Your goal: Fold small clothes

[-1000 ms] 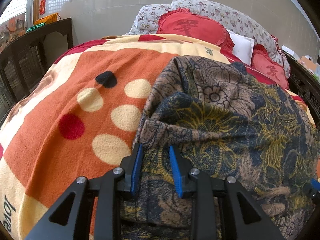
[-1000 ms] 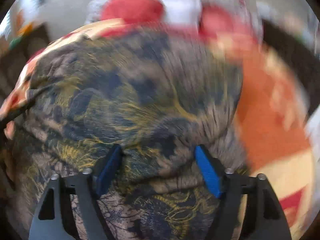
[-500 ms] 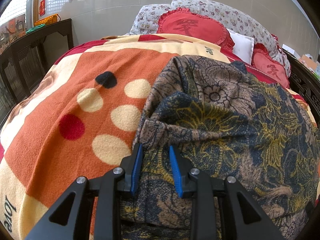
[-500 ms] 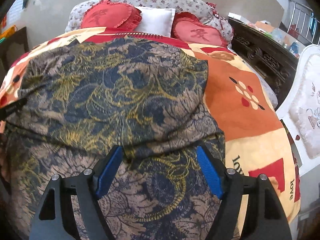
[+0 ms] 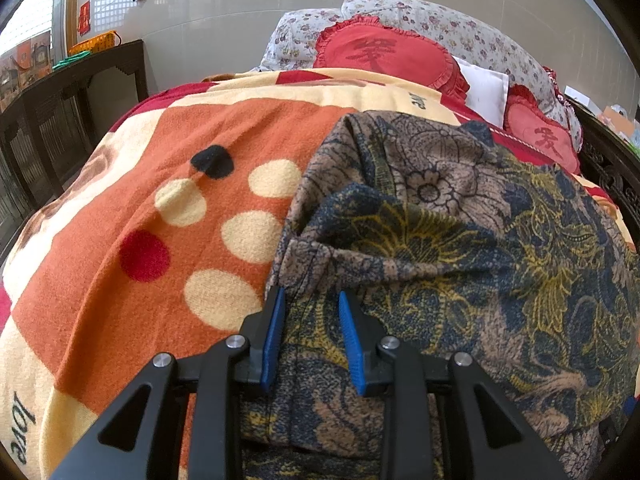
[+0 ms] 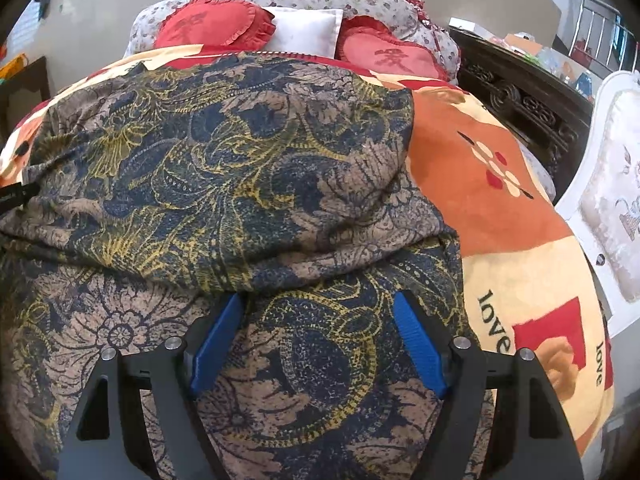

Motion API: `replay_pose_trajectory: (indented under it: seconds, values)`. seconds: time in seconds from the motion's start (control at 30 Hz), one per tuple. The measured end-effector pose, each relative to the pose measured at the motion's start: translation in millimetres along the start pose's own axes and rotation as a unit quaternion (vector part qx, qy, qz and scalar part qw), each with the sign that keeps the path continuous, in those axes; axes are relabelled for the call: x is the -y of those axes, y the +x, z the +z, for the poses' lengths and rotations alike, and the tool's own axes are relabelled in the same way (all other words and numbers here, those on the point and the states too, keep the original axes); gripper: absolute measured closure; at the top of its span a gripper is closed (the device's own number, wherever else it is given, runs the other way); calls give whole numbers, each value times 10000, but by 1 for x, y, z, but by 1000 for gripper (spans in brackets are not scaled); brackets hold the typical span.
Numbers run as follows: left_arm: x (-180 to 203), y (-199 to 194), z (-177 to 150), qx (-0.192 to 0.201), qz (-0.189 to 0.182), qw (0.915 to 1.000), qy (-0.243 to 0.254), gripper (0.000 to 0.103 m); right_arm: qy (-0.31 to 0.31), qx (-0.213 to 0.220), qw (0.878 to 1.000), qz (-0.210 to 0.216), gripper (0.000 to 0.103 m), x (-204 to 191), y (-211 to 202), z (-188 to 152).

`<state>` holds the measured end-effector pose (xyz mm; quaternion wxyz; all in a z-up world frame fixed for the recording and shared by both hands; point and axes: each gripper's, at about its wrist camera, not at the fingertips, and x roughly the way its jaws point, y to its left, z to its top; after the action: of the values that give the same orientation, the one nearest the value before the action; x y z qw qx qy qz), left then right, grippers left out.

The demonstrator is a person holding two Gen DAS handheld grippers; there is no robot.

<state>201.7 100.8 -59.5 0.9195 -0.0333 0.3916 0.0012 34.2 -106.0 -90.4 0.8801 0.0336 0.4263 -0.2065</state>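
Observation:
A brown, navy and yellow floral garment (image 5: 460, 240) lies folded over itself on the orange blanket (image 5: 160, 208); it fills the right wrist view (image 6: 224, 184) too. My left gripper (image 5: 311, 300) is at the garment's left folded edge, its blue pads partly closed with cloth between them. My right gripper (image 6: 318, 300) is wide open, just above the lower layer, its tips under the overhanging fold. The left gripper's tip shows at the left edge of the right wrist view (image 6: 18, 194).
Red heart cushions (image 5: 384, 56), a white pillow (image 6: 306, 32) and floral pillows lie at the bed's head. Dark wooden furniture (image 5: 60, 120) stands at left, a carved dark bed frame (image 6: 532, 108) and a white chair (image 6: 612, 216) at right.
The right wrist view has gone from blurred to steady and the right gripper has settled low over the garment. The left gripper has not visibly moved.

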Motion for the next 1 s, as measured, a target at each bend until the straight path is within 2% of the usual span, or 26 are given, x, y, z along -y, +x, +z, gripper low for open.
replay_pose_trajectory:
  seconds: [0.1,0.17,0.23,0.27,0.33,0.43,0.5,0.63,0.7,0.83,1.0]
  values:
    - [1,-4,6,-235,-12,9993,301,70,42,8,10000,67,7,3,1,-2]
    - [-3,-20,10,-431,-103,9976,533,56,86,-24,9998,171,7,7,0,-2]
    - [-13,-46,11,-335,-406,9963,675,49,91,-95,9994,309,8,14,-8,-3]
    - [-22,-62,9,-289,-560,9952,752,38,70,-55,9994,320,9,19,-17,-6]
    - [-41,-86,1,-334,-769,9925,891,26,-57,107,9991,407,9,28,-37,-17]
    - [-70,-114,-25,-553,-943,9882,1071,25,-366,182,9970,662,10,36,-52,-32]
    - [-88,-125,-52,-848,-1089,9849,1046,25,-509,234,9955,769,15,43,-54,-39]
    - [-107,-145,-117,-1551,-1679,9704,777,26,-582,153,9926,1058,16,46,-39,-45]
    - [-110,-165,-147,-1675,-2032,9619,731,26,-498,4,9925,1113,15,47,-28,-50]
    - [-124,-198,-186,-1738,-2452,9518,614,27,-325,49,9915,1256,15,53,-27,-53]
    - [-136,-223,-214,-2039,-2934,9330,437,27,-411,89,9926,1141,14,49,-27,-54]
